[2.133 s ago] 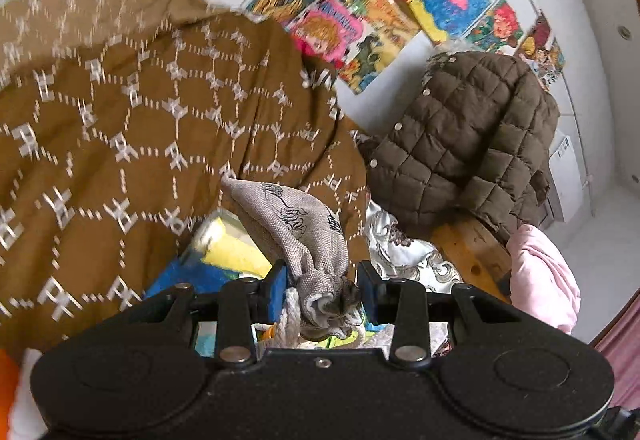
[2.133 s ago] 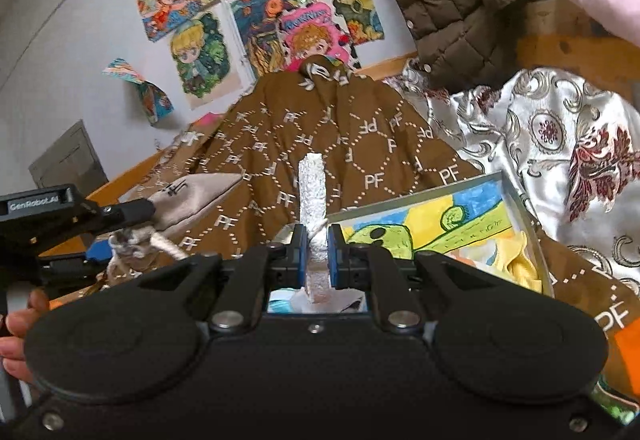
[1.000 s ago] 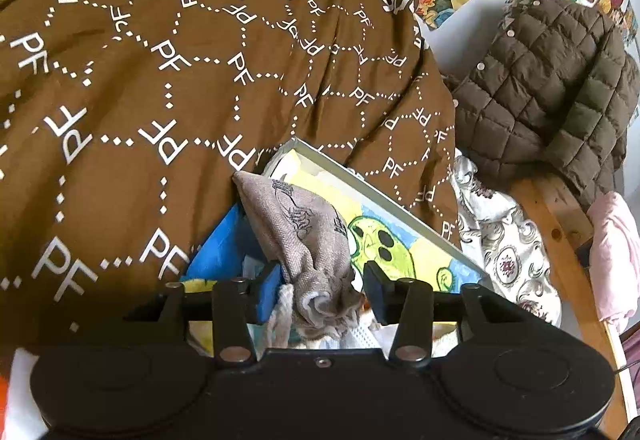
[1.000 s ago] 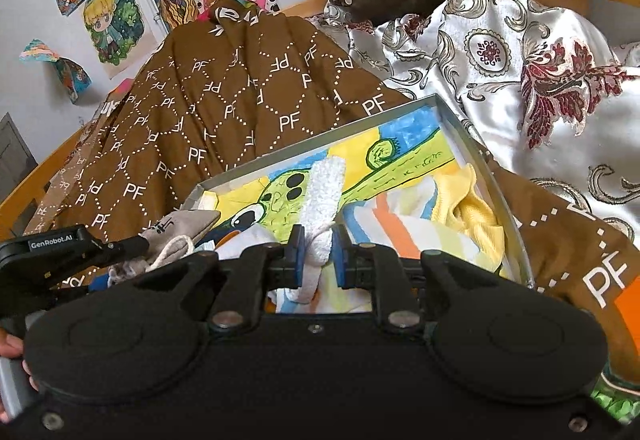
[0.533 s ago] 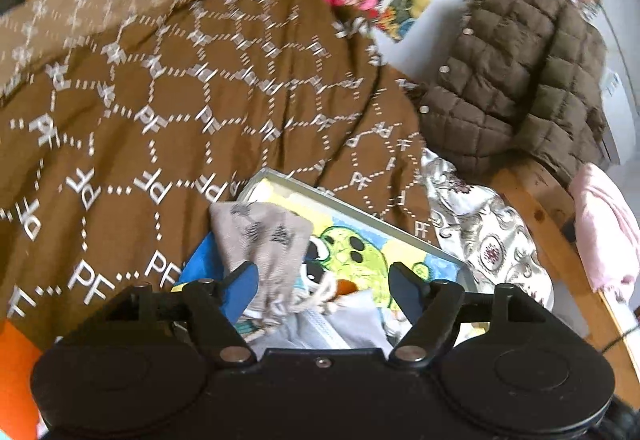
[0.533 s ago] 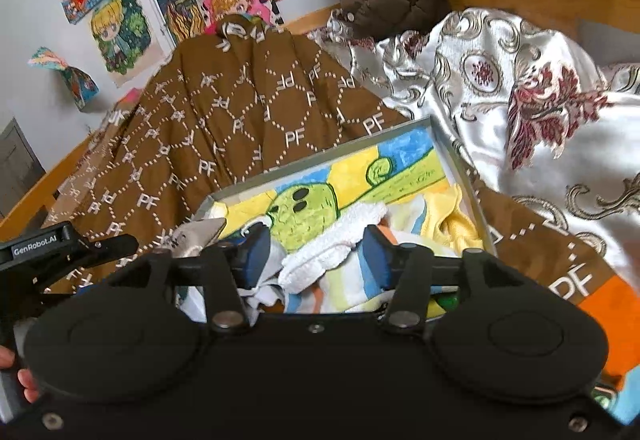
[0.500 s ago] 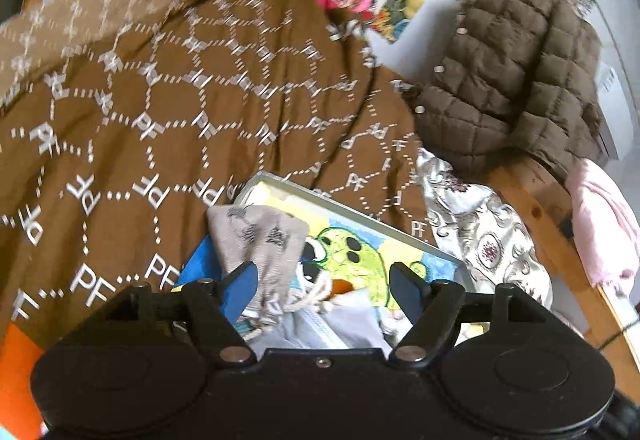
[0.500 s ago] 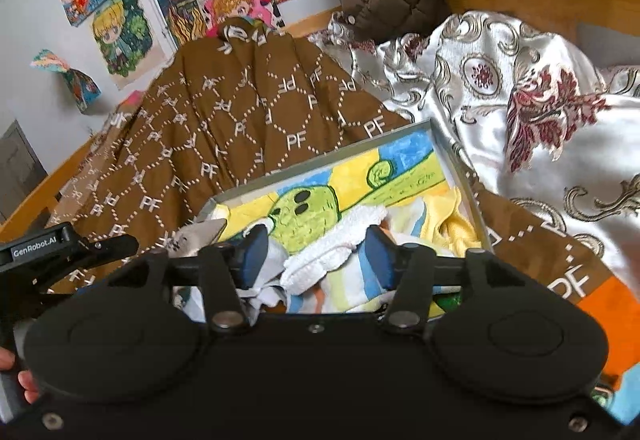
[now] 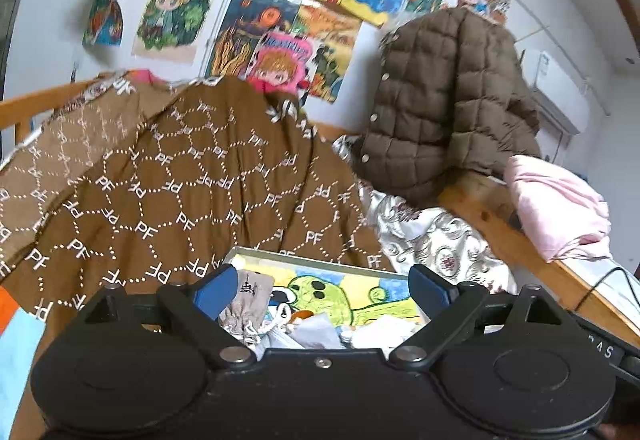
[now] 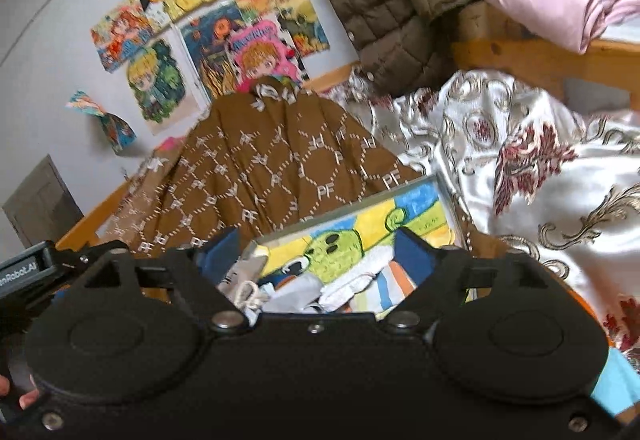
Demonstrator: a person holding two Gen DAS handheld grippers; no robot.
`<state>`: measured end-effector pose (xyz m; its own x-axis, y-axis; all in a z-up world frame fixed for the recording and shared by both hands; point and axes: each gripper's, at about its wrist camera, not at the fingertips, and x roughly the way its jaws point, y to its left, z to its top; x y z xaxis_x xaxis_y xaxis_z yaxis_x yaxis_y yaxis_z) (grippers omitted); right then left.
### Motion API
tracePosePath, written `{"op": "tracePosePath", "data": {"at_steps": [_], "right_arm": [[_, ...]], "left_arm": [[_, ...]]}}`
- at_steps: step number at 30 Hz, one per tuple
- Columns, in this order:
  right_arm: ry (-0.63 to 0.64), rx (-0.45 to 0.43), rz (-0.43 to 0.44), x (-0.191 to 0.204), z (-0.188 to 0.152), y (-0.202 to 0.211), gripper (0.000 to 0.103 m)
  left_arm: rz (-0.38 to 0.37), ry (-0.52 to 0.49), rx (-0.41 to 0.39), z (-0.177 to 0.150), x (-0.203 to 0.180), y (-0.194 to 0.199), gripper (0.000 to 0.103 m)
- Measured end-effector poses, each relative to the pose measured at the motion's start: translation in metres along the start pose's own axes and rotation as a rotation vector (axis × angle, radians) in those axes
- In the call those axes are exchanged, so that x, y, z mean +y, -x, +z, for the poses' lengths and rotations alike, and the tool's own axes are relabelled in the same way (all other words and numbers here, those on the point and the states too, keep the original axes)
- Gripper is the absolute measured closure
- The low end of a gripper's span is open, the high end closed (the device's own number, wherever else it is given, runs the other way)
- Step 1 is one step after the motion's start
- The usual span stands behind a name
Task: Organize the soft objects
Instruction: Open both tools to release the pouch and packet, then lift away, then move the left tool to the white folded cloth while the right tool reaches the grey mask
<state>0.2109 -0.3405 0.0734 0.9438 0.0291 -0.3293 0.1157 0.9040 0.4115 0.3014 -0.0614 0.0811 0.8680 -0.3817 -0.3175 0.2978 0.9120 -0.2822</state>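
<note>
A shallow box (image 9: 304, 261) with a green cartoon creature painted inside lies on the bed, holding several soft items. A grey drawstring pouch (image 9: 249, 299) rests in its left end, free of my left gripper (image 9: 323, 286). That gripper's jaws are opening wide above the box with nothing pressed between them. In the right wrist view, a white fluffy cloth (image 10: 360, 275) lies in the box (image 10: 340, 211) beside the pouch (image 10: 245, 272). My right gripper (image 10: 318, 250) hovers over it, jaws opening and holding nothing. The left gripper's body (image 10: 24, 272) shows at the left edge.
A brown quilt with white letters (image 9: 180, 192) is heaped behind the box. A brown quilted jacket (image 9: 444, 112) and a pink garment (image 9: 556, 204) hang on the wooden rail (image 9: 520, 252). Silver floral fabric (image 10: 520, 168) lies to the right. Posters (image 9: 280, 12) cover the wall.
Both grippers let go: the grey pouch and the white cloth now lie in the box. Both pairs of jaws have spread wide, and both grippers have risen and drawn back.
</note>
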Motion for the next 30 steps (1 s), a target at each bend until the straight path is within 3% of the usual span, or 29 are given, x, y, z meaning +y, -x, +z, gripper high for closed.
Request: {"op": "tracePosePath", "data": {"at_steps": [7,13,30], "right_arm": [[0.055,-0.102,0.087,0.016,0.002,0.055,0.008],[0.124,-0.152,0.106,0.032,-0.007,0.095,0.001],[0.199,-0.143,0.154,0.068,-0.038,0.144,0.001]], "left_arm": [[0.020,-0.069,-0.063,-0.016,-0.011,0.053,0.005],[0.052,-0.027,-0.093,-0.029,-0.001,0.091,0.001],[0.215,0.089,-0.050,-0.064,0.034,0.154,0.001]]}}
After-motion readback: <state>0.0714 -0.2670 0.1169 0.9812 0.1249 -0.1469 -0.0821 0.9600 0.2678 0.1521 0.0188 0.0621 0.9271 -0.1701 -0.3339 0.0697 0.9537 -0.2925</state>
